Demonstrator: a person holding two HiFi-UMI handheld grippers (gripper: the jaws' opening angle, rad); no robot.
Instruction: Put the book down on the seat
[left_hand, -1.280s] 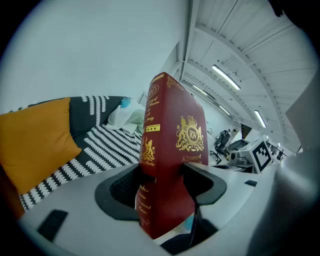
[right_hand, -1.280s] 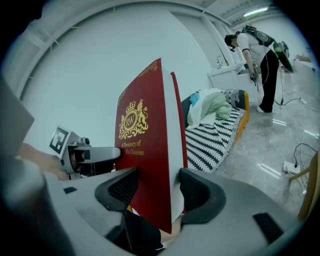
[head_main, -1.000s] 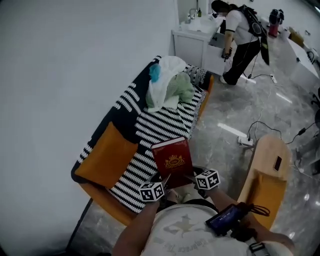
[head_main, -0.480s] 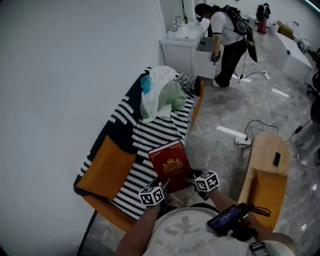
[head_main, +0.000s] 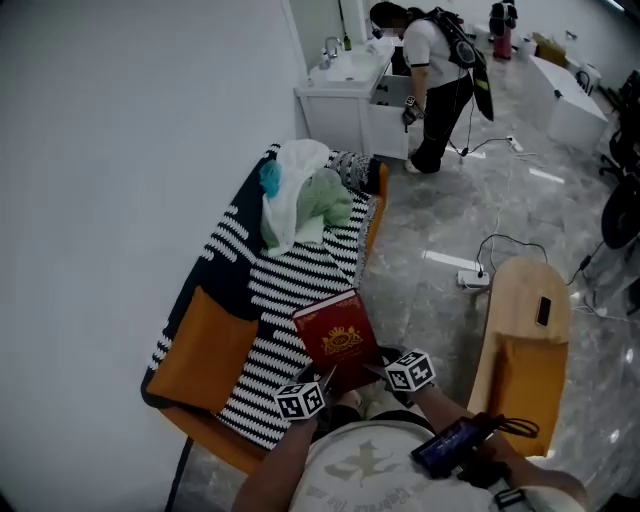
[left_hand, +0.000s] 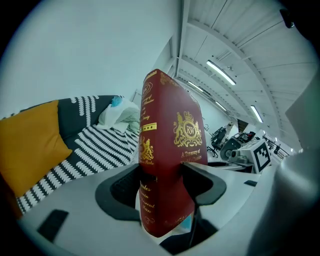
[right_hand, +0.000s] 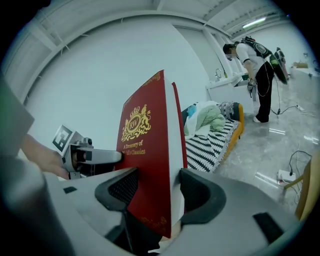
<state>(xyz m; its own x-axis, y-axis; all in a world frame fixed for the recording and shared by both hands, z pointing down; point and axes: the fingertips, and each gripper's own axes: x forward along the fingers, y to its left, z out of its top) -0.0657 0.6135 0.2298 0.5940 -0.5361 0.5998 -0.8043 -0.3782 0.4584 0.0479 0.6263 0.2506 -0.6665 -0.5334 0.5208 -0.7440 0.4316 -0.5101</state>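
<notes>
A red hardback book (head_main: 338, 338) with a gold crest is held by both grippers just off the near right edge of the sofa seat. My left gripper (head_main: 327, 378) grips its near left corner; in the left gripper view the book (left_hand: 167, 150) stands between the jaws of the left gripper (left_hand: 162, 182), spine facing the camera. My right gripper (head_main: 374, 368) holds the near right edge; the right gripper view shows the book (right_hand: 150, 150) clamped in the right gripper (right_hand: 152, 187). The seat is a sofa (head_main: 290, 290) draped with a black-and-white striped cover.
An orange cushion (head_main: 198, 352) lies on the sofa's near left end; a heap of white and green clothes (head_main: 300, 195) covers the far end. A wooden chair (head_main: 520, 330) stands to the right, cables and a power strip (head_main: 474, 279) on the floor. A person (head_main: 430, 70) bends at a white cabinet (head_main: 345, 100).
The head view has drifted, so the sofa, book and grippers sit slightly lower and further left in the picture. Both grippers keep their hold on the book.
</notes>
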